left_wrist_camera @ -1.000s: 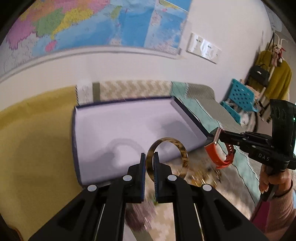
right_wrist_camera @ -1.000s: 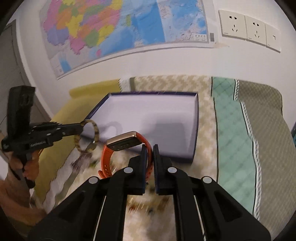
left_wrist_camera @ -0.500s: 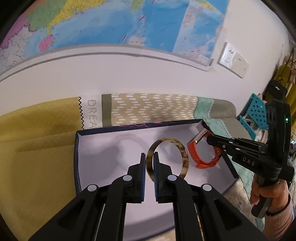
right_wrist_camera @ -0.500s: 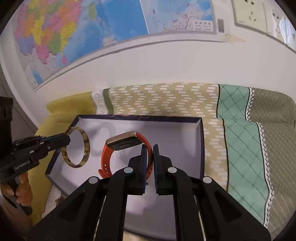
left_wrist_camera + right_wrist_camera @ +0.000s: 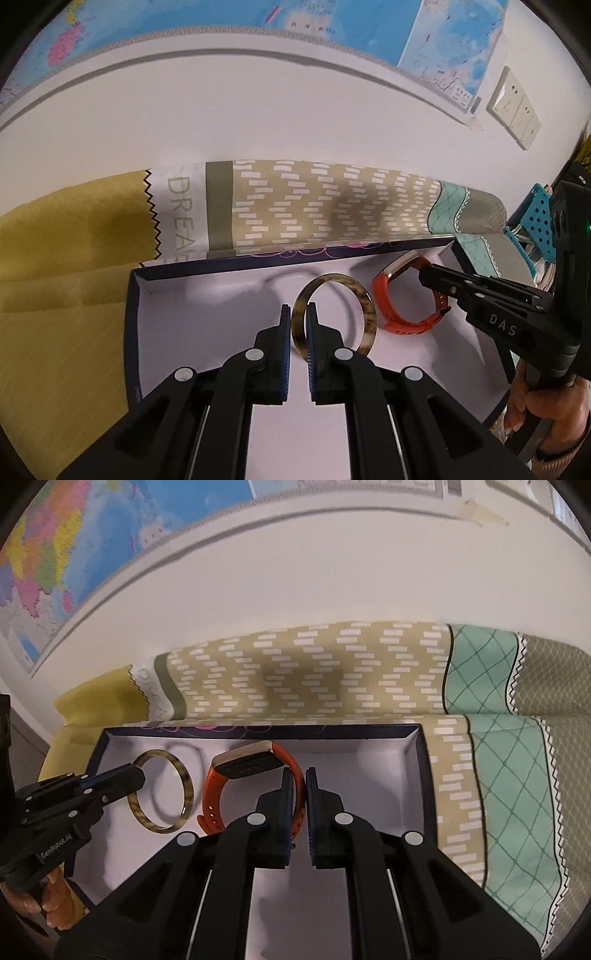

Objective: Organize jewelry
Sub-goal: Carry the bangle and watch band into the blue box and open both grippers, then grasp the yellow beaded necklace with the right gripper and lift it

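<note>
A tortoiseshell bangle stands on edge in my left gripper, which is shut on its rim. Beside it to the right hangs an orange watch band with a gold-edged face, pinched by my right gripper. Both hang over the white floor of a shallow dark-blue box. In the right wrist view my right gripper is shut on the orange watch band, and the bangle hangs left of it from the left gripper, inside the box.
The box lies on a patchwork cloth of tan, teal and grey, with a yellow cloth to its left. A white wall with a map rises just behind. A hand grips the right tool's handle.
Both grippers have come forward and down over the box, carrying the bangle and the watch band from the box's near side to above its white floor. The wall now fills more of each view.
</note>
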Tool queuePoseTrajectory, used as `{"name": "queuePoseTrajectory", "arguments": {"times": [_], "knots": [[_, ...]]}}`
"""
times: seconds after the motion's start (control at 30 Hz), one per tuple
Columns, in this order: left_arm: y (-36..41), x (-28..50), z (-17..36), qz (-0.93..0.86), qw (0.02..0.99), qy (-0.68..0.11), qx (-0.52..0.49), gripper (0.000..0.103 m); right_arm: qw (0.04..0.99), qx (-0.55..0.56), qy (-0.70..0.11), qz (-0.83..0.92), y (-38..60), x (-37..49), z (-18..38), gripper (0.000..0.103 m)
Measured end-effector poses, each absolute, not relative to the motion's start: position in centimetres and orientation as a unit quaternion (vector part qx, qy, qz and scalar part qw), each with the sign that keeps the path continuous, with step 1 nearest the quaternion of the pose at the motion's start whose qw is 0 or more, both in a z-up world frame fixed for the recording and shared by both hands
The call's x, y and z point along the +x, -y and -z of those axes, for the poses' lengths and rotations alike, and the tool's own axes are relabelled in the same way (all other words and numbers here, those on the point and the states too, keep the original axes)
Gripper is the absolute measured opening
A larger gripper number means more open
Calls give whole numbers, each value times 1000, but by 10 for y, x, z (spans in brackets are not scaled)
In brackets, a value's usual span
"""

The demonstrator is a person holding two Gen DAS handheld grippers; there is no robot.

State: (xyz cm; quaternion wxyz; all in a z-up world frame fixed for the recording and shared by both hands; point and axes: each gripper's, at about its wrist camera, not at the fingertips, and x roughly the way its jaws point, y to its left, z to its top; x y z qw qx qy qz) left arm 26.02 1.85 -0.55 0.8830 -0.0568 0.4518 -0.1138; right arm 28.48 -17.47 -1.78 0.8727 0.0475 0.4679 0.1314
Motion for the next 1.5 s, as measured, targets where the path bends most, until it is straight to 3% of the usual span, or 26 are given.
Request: {"name": "queuePoseTrajectory", "arguments": {"times": [0.17, 0.27, 0.33, 0.4, 0.47, 0.57, 0.7, 0.93, 1.2, 1.5], "knots": [[-20, 271, 11, 108, 876, -465, -62, 6, 868, 63, -477, -123, 178, 291, 22, 9], [-20, 277, 14, 103, 870, -477, -66, 6, 867, 74, -478, -117, 181, 291, 22, 15], [-21, 280, 17, 105, 865, -486, -69, 7, 870, 75, -474, -115, 182, 289, 20, 33], [-19, 282, 18, 100, 865, -487, -68, 9, 874, 73, -466, -118, 184, 283, 16, 34], [-19, 279, 16, 103, 867, -482, -66, 18, 880, 73, -453, -124, 188, 273, 7, 43], [-22, 264, 4, 99, 882, -456, -60, 33, 891, 71, -425, -145, 193, 251, -8, 47], [-26, 229, -23, 104, 907, -407, -43, 41, 898, 59, -392, -191, 205, 209, -32, 59], [-32, 154, -45, 134, 922, -363, -18, 49, 893, 29, -374, -249, 216, 133, -35, 60], [-32, 87, -10, 152, 909, -389, 4, 52, 882, 6, -399, -250, 219, 71, -3, 60], [-26, 47, 23, 156, 897, -414, 3, 55, 871, -19, -408, -273, 196, 36, 18, 42]]}}
